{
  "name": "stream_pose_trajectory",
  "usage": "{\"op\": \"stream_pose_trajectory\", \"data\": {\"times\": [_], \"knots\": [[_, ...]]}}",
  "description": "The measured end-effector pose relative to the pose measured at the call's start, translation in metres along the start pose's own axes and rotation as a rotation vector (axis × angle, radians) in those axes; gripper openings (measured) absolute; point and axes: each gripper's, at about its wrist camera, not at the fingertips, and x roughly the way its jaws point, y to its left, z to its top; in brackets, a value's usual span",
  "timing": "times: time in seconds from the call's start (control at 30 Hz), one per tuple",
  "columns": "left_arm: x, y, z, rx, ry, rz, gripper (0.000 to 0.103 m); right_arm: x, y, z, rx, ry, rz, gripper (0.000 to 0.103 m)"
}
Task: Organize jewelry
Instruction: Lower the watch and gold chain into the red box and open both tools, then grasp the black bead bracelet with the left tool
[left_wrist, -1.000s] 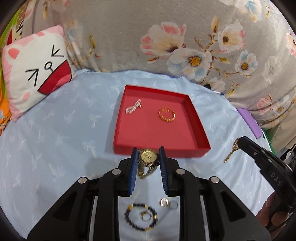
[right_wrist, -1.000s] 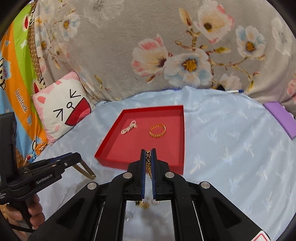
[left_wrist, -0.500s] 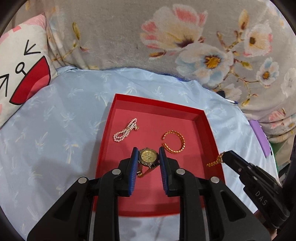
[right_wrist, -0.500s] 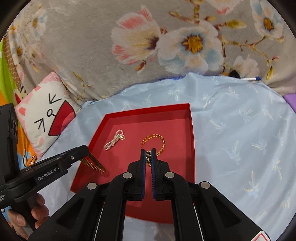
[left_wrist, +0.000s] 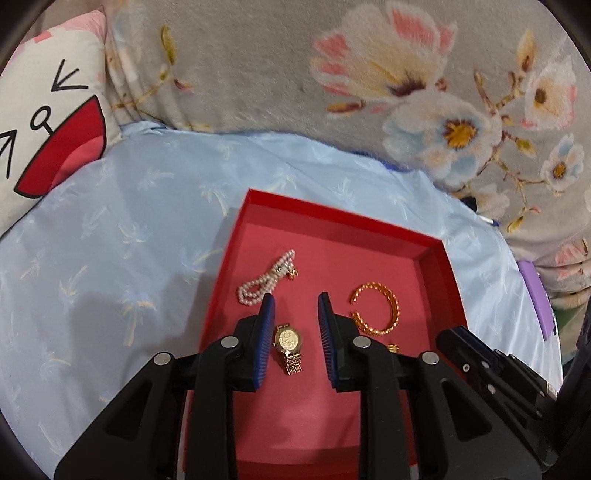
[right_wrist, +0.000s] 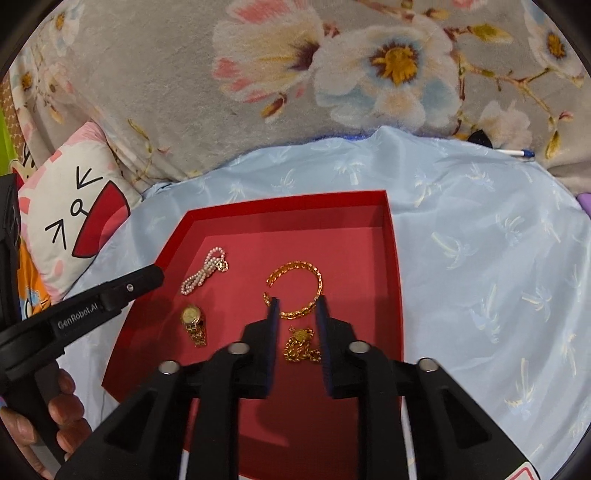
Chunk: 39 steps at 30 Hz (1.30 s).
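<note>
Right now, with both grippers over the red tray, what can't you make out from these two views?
- Left wrist view: gold chain almost wholly hidden behind the left gripper finger.
- Both views: near edge of the red tray covered by the gripper bodies.
- Right wrist view: watch dial too small to read.
- Right wrist view: right gripper fingers hide part of the gold bangle.

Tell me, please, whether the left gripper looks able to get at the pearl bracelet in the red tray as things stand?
Probably yes: the left gripper is open, and the pearl bracelet lies uncovered just ahead and left of it, apart from the gold watch.
</note>
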Motion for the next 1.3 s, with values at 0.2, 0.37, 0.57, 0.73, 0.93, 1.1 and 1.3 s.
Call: {"op": "stream_pose_trajectory", "data": {"times": [0.2,0.37,0.57,0.73,0.93,1.1,1.3], "knots": [[-0.029,0.007,-0.003,-0.005,-0.056,0.006,0.042,-0.044,0.009,-0.015,-0.04,-0.099,-0.028,0.04],[-0.061,0.011,-0.028,0.013,-0.079,0.017,0.05,-0.083,0.015,-0.047,-0.067,-0.123,-0.027,0.04],[-0.092,0.022,-0.079,0.026,-0.048,0.036,0.05,-0.121,0.022,-0.102,-0.08,-0.083,-0.005,0.04],[-0.109,0.036,-0.131,0.012,0.015,0.048,0.05,-0.138,0.023,-0.147,-0.069,-0.017,0.008,0.041],[-0.121,0.044,-0.18,0.016,0.083,0.055,0.05,-0.15,0.017,-0.189,-0.042,0.038,-0.001,0.041],[-0.132,0.044,-0.203,0.058,0.098,0.057,0.05,-0.156,0.013,-0.208,-0.035,0.057,-0.023,0.041],[-0.133,0.037,-0.217,0.077,0.117,0.045,0.05,-0.158,0.017,-0.214,-0.03,0.066,-0.011,0.041]]}}
